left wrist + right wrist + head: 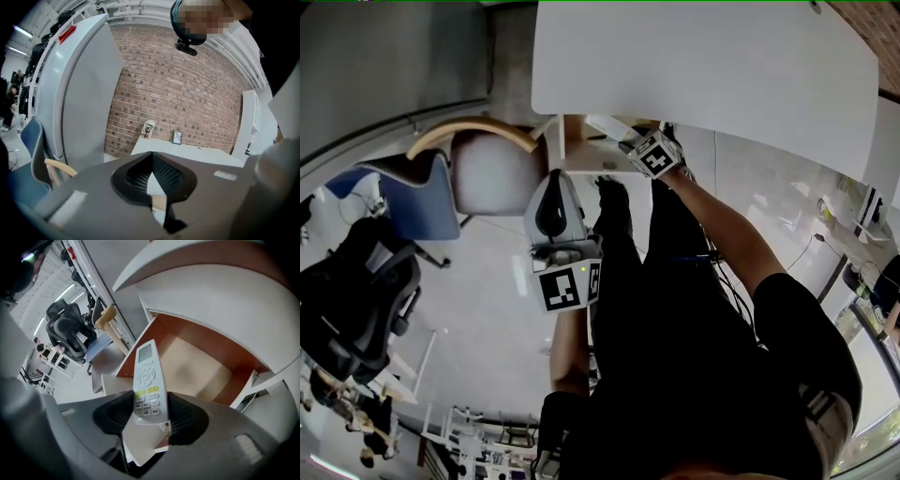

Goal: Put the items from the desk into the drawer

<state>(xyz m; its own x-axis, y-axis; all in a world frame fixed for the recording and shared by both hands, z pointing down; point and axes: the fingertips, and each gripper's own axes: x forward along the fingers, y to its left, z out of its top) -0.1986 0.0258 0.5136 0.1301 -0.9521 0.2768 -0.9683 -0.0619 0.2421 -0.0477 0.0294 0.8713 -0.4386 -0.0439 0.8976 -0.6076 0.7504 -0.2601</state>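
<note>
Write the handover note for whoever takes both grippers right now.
Right gripper: jaws shut on the white remote, held over the open drawer, not released.
Left gripper: jaws together, empty.
Other things: a cup and a small frame stand on a white desktop by the brick wall.
Done: drawer open, remote in hand.
Left: lower the remote in and let go; then probably the cup and frame, if they belong to the job.
</note>
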